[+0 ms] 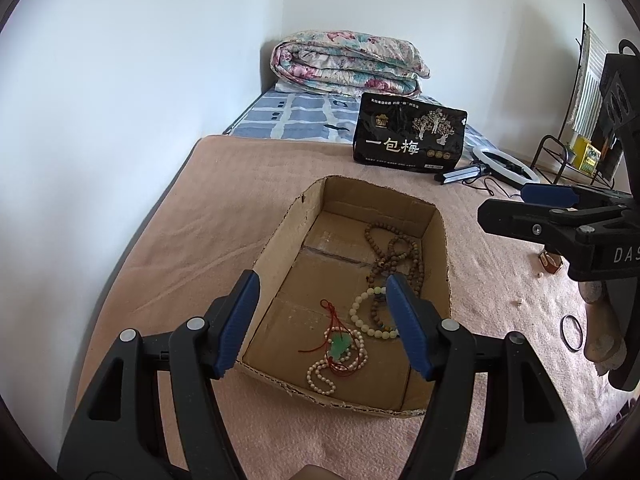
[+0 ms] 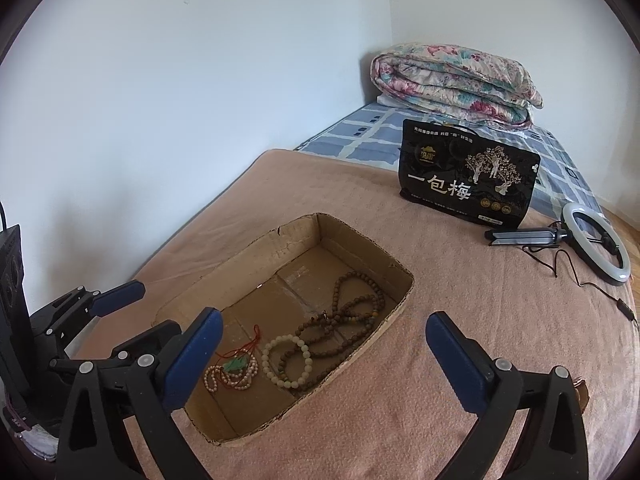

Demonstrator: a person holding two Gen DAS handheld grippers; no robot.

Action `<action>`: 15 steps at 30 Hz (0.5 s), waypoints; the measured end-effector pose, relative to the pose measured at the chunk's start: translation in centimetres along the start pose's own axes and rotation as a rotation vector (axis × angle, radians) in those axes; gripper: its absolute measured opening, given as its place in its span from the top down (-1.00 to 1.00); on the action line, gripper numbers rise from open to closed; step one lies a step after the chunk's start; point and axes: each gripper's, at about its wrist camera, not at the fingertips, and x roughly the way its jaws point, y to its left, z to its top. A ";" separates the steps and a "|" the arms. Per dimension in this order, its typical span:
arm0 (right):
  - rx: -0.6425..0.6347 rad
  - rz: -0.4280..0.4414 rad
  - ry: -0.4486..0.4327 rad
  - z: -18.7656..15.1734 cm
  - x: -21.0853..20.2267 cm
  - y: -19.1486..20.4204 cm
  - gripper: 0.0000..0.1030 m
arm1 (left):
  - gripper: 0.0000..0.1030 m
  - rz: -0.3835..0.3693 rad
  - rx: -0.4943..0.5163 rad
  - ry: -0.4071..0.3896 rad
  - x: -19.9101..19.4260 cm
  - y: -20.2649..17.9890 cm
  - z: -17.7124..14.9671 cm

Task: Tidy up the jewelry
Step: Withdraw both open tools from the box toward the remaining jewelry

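Already several pieces lie gathered in the cardboard box on the bed's pink blanket: a long string of brown wooden beads, a pale bead bracelet, and a small pearl strand with a green pendant on red cord. By that showing the sorting looks well along, with the collecting step in hand and a few items yet to go in.

The left hand-held gripper hovers over the near end of the box, its jaws spread wide and holding nothing; the pearl strand and green pendant lie just below and between its blue pads, the bracelet close to the inside of its right pad. The right hand-held gripper is also wide open and empty, poised above the box's near corner, with the bracelet and wooden beads ahead between its fingers.

Loose pieces remain outside the box, to the right of the left hand-held gripper: a thin black ring on the blanket, a small brown item partly hidden under the other tool, and a tiny pale speck that may be a stray bead. The next move probably calls for the right hand-held gripper to turn away from the box toward these, come down over one, and close gently; the ring lies flat on soft fabric, so a low, careful pinch seems needed.
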 end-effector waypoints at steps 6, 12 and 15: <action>-0.003 -0.038 -0.021 -0.3 -1.6 -0.8 -0.99 | -0.31 -0.007 0.010 -0.016 -1.3 -0.9 0.3; 0.000 -0.088 -0.042 -0.8 -3.5 -2.0 -0.99 | -0.31 -0.008 0.038 -0.034 -2.6 -2.3 0.6; 0.006 -0.106 -0.054 -1.1 -4.6 -2.7 -0.99 | -0.31 -0.015 0.051 -0.044 -3.2 -3.1 0.7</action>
